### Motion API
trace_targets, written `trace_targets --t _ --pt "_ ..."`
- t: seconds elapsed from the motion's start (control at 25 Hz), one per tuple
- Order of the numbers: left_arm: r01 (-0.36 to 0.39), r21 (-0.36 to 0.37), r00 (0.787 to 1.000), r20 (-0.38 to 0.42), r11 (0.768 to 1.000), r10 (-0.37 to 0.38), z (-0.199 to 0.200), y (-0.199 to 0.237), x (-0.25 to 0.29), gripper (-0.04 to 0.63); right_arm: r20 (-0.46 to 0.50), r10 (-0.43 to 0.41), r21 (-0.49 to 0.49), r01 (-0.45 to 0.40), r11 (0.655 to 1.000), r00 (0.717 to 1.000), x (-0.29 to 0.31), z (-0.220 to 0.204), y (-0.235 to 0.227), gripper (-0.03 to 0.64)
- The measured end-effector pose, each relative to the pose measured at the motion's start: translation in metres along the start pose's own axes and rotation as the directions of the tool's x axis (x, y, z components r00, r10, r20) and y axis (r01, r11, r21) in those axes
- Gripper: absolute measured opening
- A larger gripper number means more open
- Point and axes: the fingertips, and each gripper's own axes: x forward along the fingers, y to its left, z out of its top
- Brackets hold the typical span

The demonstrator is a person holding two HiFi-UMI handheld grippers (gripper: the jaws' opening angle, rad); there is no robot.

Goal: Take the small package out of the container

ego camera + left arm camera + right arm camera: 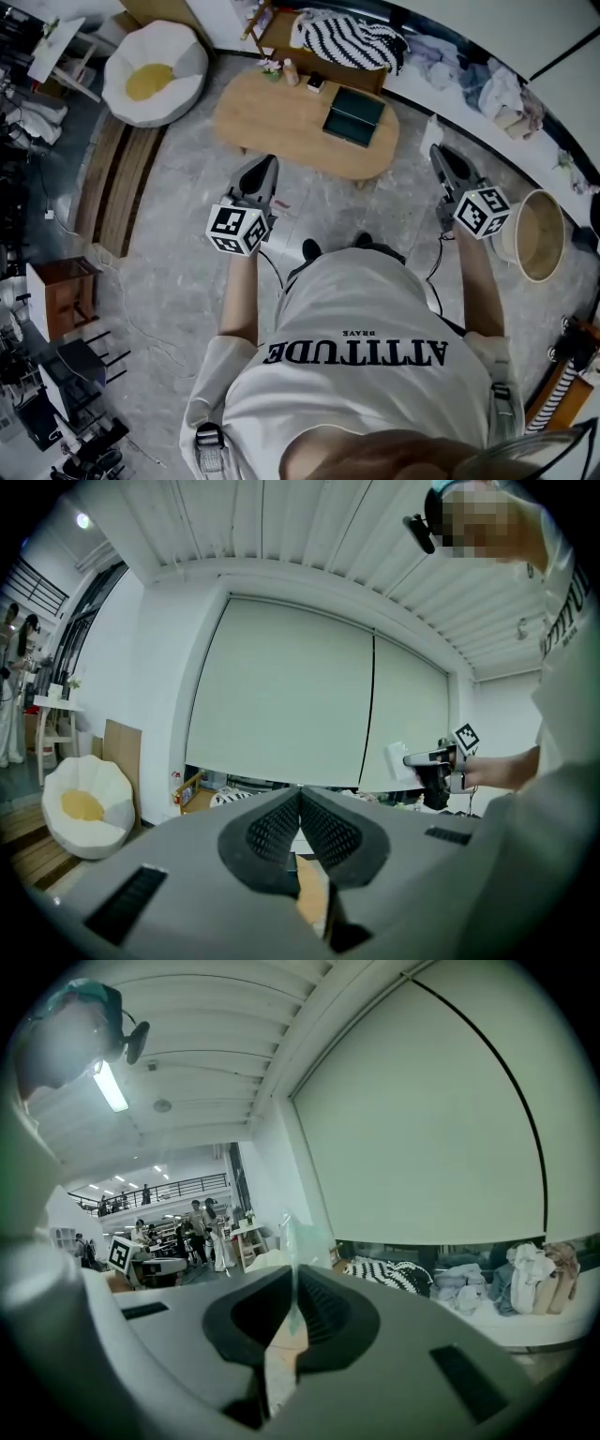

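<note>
I stand in front of a low oval wooden table (281, 127), on which lies a dark green container (353, 115). My right gripper (437, 150) is held out level and shut on a small, thin white package (433, 127), pinched edge-on between the jaws (296, 1241). In the left gripper view the package (397, 759) sticks out of the right gripper (424, 763) in mid-air. My left gripper (270, 161) is held out beside it, its jaws together with nothing between them (300, 791).
A white and yellow beanbag (155, 70) sits at the far left and a round pale basket (542, 234) on the floor at my right. A striped cushion (347, 39) and a heap of clothes (497, 89) lie behind the table. A small wooden stool (61, 295) stands at the left.
</note>
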Motion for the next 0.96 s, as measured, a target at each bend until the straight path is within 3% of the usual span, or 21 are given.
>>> trace_targets --t 0.96 --pt "-0.009 -0.024 1.0 0.014 1.0 0.009 0.0009 0.0039 -0.0049 0.021 0.006 0.013 0.008 -0.013 1.0 1.0 0.0002 0.0052 0.0056 0.035"
